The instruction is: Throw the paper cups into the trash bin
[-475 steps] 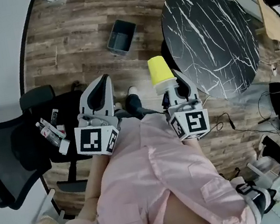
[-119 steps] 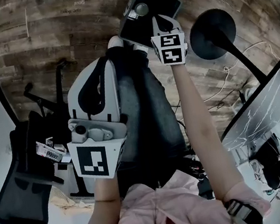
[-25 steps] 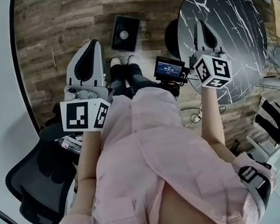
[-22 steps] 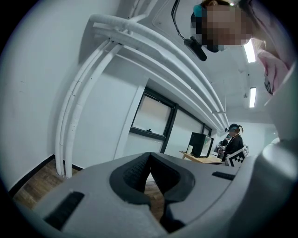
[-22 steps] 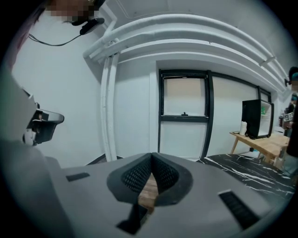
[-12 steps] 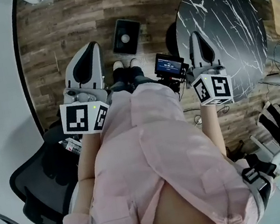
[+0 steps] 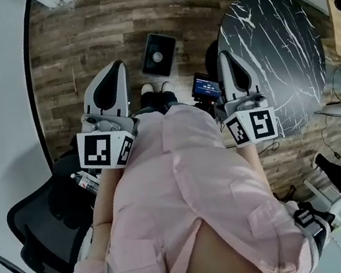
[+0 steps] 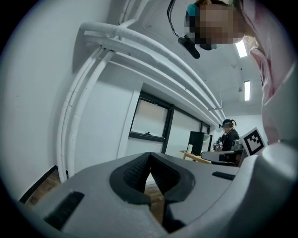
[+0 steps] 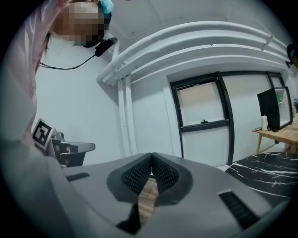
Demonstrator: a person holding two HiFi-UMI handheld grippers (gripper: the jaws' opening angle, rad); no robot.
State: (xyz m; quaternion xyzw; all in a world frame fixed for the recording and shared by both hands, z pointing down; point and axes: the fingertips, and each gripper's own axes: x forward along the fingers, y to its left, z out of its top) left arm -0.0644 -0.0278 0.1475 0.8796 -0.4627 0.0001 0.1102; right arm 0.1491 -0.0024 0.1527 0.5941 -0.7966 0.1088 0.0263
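wood-plank floor (image 7: 94,35) spreads below a person in a pink shirt (image 7: 186,188), seen from above, standing between a black office chair (image 7: 41,237) and a round black marble table (image 7: 273,49). a dark trash bin (image 7: 162,44) sits on the floor just ahead of the person's shoes (image 7: 155,88), well apart from both grippers, with a paper cup (image 7: 157,56) showing as a pale round spot inside it. the left gripper (image 7: 116,67) and right gripper (image 7: 225,56) are held side by side in front of the body, pointing forward, each with its ribbed pads pressed together at the tips and nothing between them. a small screen (image 7: 206,87) glows just beside the right gripper. white pipes (image 8: 139,51) and a dark-framed window (image 9: 205,107) line the wall ahead.
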